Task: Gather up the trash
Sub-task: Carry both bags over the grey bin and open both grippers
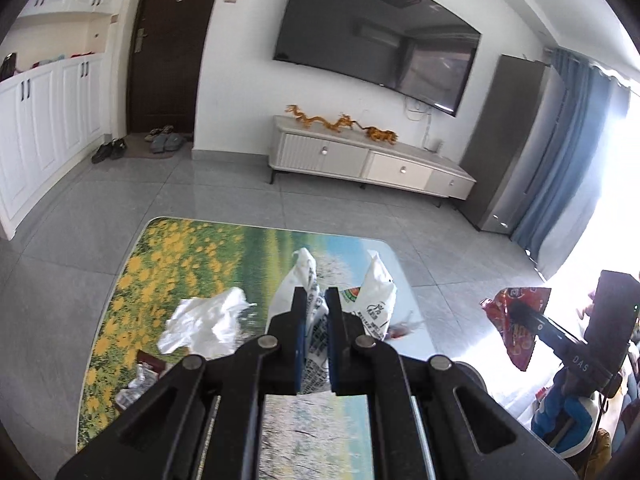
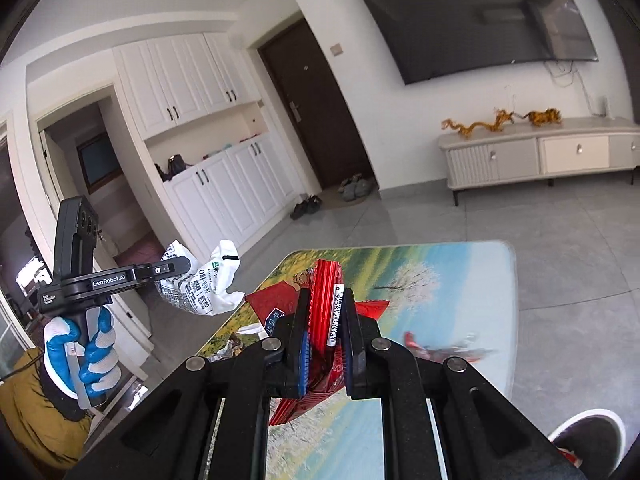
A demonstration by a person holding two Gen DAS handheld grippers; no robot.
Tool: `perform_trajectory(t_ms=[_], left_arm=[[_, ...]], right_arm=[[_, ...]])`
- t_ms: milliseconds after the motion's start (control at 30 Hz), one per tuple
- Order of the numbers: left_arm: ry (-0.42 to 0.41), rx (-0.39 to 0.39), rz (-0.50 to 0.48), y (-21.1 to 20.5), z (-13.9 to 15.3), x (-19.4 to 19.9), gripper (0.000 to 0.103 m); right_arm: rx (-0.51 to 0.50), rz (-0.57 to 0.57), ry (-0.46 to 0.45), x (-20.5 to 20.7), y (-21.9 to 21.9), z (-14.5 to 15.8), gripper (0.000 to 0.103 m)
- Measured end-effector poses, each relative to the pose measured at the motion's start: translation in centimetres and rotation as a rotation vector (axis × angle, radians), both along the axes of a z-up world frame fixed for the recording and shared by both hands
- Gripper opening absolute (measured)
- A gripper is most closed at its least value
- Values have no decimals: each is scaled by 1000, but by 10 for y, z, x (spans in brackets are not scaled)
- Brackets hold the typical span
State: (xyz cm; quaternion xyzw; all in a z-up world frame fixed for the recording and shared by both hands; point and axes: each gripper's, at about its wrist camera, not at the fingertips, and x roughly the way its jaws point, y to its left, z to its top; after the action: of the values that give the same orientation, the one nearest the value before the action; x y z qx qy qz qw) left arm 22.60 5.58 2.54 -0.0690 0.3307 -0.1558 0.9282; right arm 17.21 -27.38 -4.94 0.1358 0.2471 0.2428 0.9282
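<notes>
My left gripper (image 1: 316,300) fingers are clenched on a white printed bag (image 1: 340,304), lifted above the table (image 1: 168,264). My right gripper (image 2: 326,304) fingers clamp a red wrapper (image 2: 324,320), angled down. A gloved hand (image 2: 80,352) grips the left handle upright.

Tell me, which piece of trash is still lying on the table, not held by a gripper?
The crumpled white tissue lies loose on the table. The printed white bag and the red wrapper are each clamped in a gripper.

Low table (image 1: 168,248) with a flower-meadow print top carries crumpled white paper (image 1: 204,320) (plus small scraps (image 1: 140,376)).
</notes>
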Motion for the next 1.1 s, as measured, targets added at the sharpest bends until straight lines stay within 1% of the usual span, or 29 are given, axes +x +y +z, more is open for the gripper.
perform_trajectory(t_ms=[167,233,333,433,533,700,767,833,900,933,1033,1067,1100], left_arm=[[4,22,-118,-67,-2,-14,8],[21,32,-176,-101,-9,-17,8],[53,51,-260,-155,-26,-19,8],[98,76,-344,-213,-52,-20,8],[150,108,-416,-273,-81,-24,8],[224,158,-492,-352,-130,-23,8],[245,183,-500,-375,-148,-22,8],[262,206,-507,-394,-164,-19,11],[274,229,-508,-412,-177,-15,11],[279,237,-513,-418,-183,-13,11],[303,233,-530,-435,-198,-7,12],[312,232,-533,-438,-202,-5,12],[322,232,-537,-441,-206,-3,13]], right_arm=[[-32,-119,-18,-37,-57,-1,12],[-49,-181,-6,-50,-84,-8,12],[-74,-269,34,-67,-124,-27,13],[-97,-355,95,-79,-164,-55,13],[-93,-434,181,-86,-204,-90,13],[-55,-523,314,-87,-260,-148,14],[-41,-540,355,-85,-276,-167,15],[-34,-549,386,-78,-281,-182,17],[-26,-555,415,-71,-288,-196,18],[-23,-558,424,-70,-289,-200,22],[-7,-572,446,-64,-295,-212,24],[-5,-573,452,-66,-297,-216,26],[-5,-577,459,-64,-298,-220,34]])
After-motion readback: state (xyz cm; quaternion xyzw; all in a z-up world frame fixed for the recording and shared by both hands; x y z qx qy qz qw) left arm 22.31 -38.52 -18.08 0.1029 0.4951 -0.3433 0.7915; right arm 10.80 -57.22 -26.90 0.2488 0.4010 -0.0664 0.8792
